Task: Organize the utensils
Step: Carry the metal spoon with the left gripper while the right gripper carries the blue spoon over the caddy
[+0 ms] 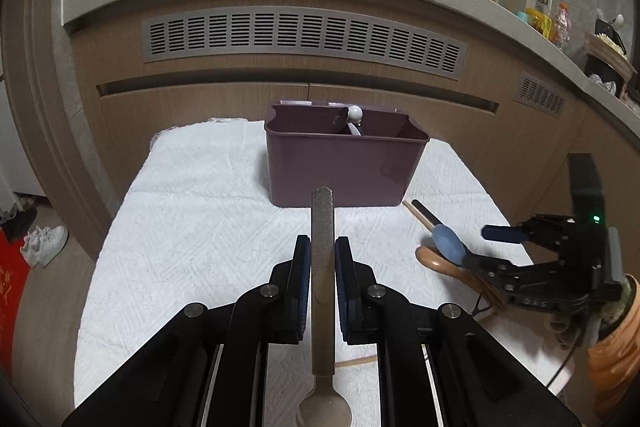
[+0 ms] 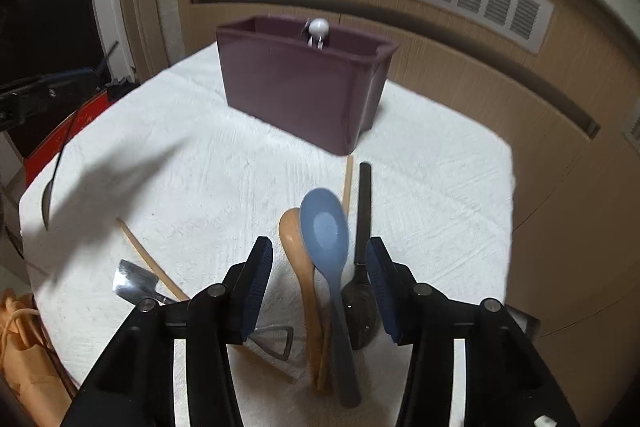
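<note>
My left gripper (image 1: 322, 251) is shut on a metal spoon (image 1: 322, 227), handle pointing forward toward the maroon bin (image 1: 340, 167), bowl under the camera. The bin (image 2: 296, 83) stands at the back of the white cloth and holds a white-knobbed utensil (image 1: 355, 115). My right gripper (image 2: 320, 259) is open, its jaws standing either side of a blue spoon (image 2: 326, 227), a wooden spoon (image 2: 294, 239) and a black-handled spoon (image 2: 362, 267) lying on the cloth. It also shows in the left wrist view (image 1: 486, 247), open above the blue spoon (image 1: 448, 243).
A wooden chopstick (image 2: 148, 261), a small metal shovel-shaped spoon (image 2: 134, 281) and a metal triangle handle (image 2: 276, 341) lie left of the right gripper. Another chopstick (image 2: 348, 183) lies near the bin. Wooden cabinets with vents stand behind the table (image 1: 200, 207).
</note>
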